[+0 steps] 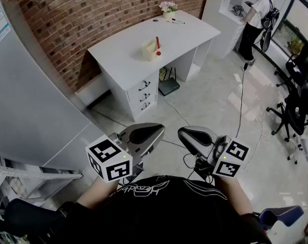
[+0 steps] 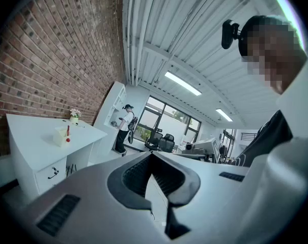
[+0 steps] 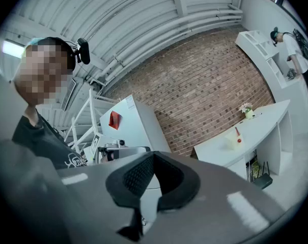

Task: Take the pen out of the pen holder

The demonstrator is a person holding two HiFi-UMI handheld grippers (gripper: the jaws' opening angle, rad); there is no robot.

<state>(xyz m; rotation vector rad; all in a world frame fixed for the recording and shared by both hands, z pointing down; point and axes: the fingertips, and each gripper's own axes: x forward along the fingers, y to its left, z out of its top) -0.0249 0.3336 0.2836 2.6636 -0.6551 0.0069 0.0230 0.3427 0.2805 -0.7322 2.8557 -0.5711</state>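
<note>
A red pen [image 1: 157,42] is seen standing upright in a pale pen holder [image 1: 151,51] on the white desk [image 1: 126,60], well apart from both grippers. The left gripper [image 1: 155,130] and right gripper [image 1: 185,134] are shown closed and empty. The pen is judged light, stiff and smooth, best pinched by its exposed upper shaft. Other contents are too small to tell.

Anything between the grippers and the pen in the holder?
No obstacle visible. The left gripper and right gripper sit shut, well back from the desk; only open floor with some cables lies between. The red pen stands in the pen holder, nothing crowding it.
</note>
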